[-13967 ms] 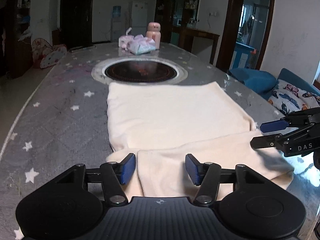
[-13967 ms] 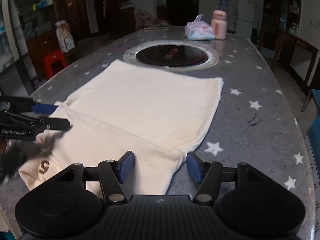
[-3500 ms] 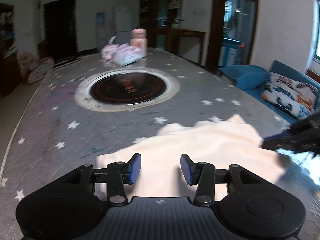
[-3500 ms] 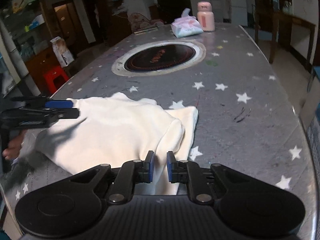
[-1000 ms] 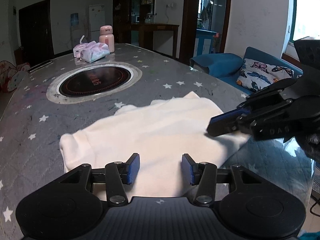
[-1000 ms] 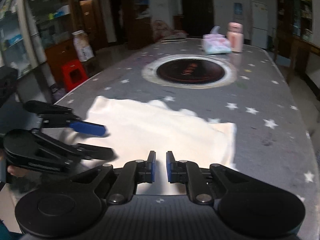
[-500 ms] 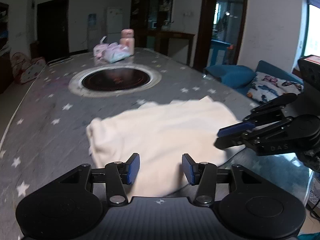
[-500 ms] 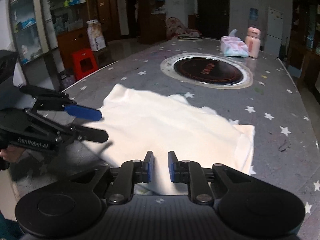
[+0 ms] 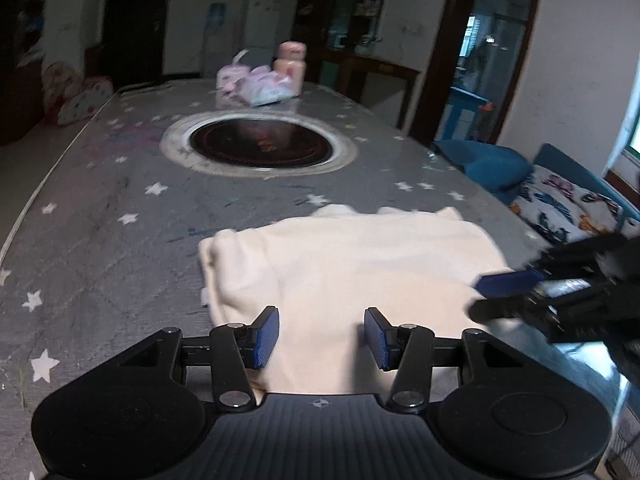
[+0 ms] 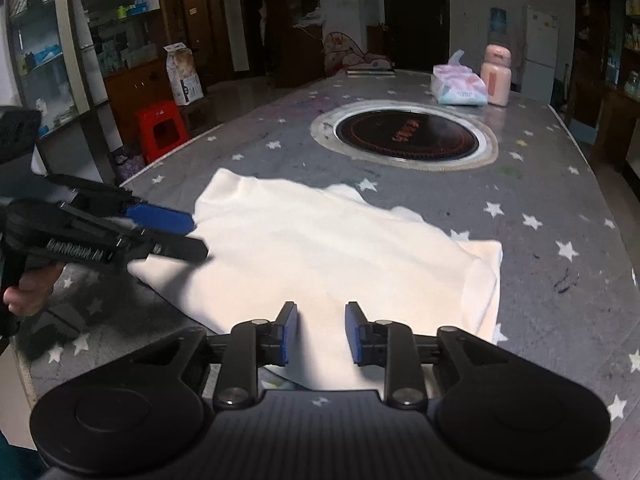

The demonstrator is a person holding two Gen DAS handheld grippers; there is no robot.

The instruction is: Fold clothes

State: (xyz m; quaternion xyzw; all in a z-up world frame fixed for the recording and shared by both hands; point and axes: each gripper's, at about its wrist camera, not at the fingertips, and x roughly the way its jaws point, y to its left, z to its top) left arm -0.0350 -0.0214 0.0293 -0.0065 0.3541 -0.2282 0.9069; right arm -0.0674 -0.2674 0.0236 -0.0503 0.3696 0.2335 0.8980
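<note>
A cream garment (image 9: 352, 264) lies folded into a rough rectangle on the grey star-patterned table (image 9: 100, 216). My left gripper (image 9: 320, 320) hangs over its near edge, open, with nothing pinched between the blue pads. In the right wrist view the same garment (image 10: 340, 248) spreads ahead of my right gripper (image 10: 321, 320), whose jaws are opening over the near hem with no cloth between them. The left gripper (image 10: 192, 236) reaches in over the garment's left edge there. From the left wrist view the right gripper (image 9: 488, 298) hovers at the garment's right corner.
A round black hob (image 10: 404, 136) is set into the table beyond the garment. A tissue pack (image 10: 458, 90) and a pink bottle (image 10: 496, 78) stand at the far end. A red stool (image 10: 162, 128) sits left of the table, a blue sofa (image 9: 560, 184) right of it.
The right gripper's jaws have parted from nearly shut. The left gripper has slid sideways along the garment's near edge and rolled a little, still equally wide.
</note>
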